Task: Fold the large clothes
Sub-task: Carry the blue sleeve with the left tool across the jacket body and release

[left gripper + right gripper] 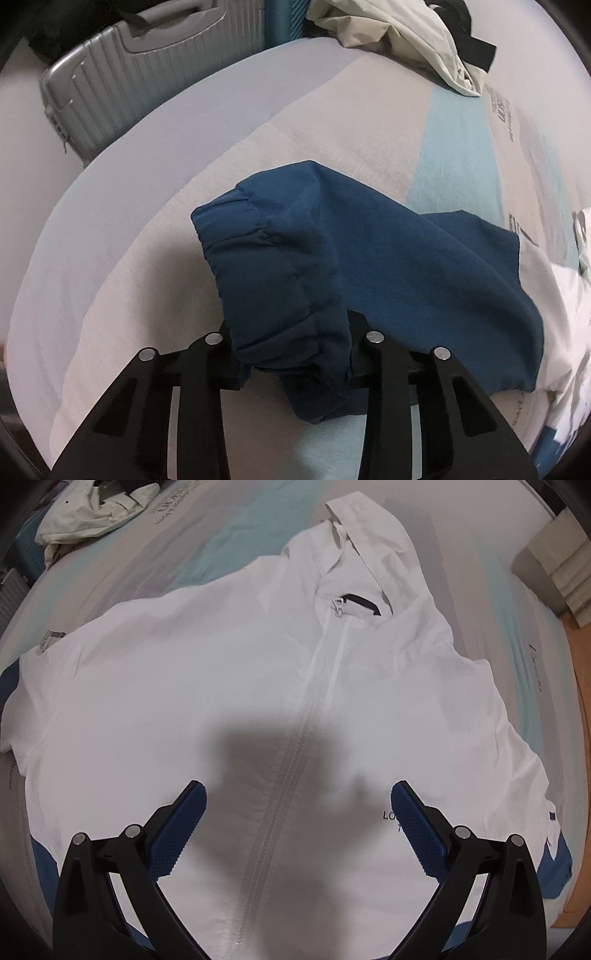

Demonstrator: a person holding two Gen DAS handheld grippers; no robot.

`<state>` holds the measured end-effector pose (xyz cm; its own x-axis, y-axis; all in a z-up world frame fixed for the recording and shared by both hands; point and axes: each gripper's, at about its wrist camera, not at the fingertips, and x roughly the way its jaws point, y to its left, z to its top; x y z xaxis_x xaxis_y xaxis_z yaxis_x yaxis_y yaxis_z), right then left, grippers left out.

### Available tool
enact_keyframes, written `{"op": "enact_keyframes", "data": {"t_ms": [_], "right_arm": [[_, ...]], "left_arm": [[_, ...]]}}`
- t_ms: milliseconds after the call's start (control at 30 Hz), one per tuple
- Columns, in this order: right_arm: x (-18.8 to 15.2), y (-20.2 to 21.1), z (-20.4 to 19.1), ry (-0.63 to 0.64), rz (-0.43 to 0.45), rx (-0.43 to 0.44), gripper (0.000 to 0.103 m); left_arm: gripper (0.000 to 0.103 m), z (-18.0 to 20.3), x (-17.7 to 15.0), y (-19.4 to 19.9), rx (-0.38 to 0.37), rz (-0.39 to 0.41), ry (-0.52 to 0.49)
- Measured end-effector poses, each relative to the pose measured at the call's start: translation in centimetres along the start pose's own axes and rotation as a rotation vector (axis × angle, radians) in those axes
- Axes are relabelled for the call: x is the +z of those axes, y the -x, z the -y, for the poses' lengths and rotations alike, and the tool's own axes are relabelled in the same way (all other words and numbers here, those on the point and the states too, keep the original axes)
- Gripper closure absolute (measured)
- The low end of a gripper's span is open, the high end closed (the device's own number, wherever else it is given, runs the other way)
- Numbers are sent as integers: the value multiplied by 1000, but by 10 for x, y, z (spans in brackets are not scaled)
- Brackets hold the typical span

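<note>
A white hooded zip jacket (207, 686) with blue sleeve ends lies spread front-up on the bed, hood at the far end. My right gripper (297, 823) is open and empty, hovering over the lower zipper (295, 746) and casting a shadow there. In the left wrist view, my left gripper (295, 354) is shut on the jacket's blue sleeve cuff (288, 295), which drapes over and hides the fingertips. The blue sleeve runs right to the white body (565, 332).
The bed sheet (184, 206) is grey with a light-blue stripe. A crumpled cream garment (399, 37) lies at the far end, also in the right wrist view (92, 513). A grey suitcase (140, 85) stands beside the bed. Boxes (557, 572) and wood floor lie at right.
</note>
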<state>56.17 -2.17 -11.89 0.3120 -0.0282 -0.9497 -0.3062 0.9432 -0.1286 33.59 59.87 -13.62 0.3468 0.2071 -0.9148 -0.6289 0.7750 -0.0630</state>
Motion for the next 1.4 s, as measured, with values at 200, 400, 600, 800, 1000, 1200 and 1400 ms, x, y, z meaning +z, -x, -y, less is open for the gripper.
{"op": "enact_keyframes", "data": {"t_ms": [200, 400, 600, 800, 1000, 1200, 1400], "right_arm": [[-3, -3, 14, 23, 26, -4, 7], [-3, -3, 44, -1, 39, 28, 7], [-5, 2, 76, -17, 57, 37, 7], [-17, 7, 112, -37, 76, 28, 7], [-36, 10, 156, -99, 92, 13, 7], [-57, 6, 200, -172, 97, -19, 7], [-79, 9, 246, -231, 106, -24, 7]], "left_arm": [[71, 27, -9, 23, 23, 34, 14], [71, 87, -11, 57, -13, 91, 1], [72, 165, -17, 76, -99, 115, -35], [72, 255, -36, 86, -174, 117, -130], [72, 353, -65, 95, -236, 116, -220], [72, 462, -112, 102, -329, 91, -259], [72, 576, -168, 107, -397, 57, -393]]}}
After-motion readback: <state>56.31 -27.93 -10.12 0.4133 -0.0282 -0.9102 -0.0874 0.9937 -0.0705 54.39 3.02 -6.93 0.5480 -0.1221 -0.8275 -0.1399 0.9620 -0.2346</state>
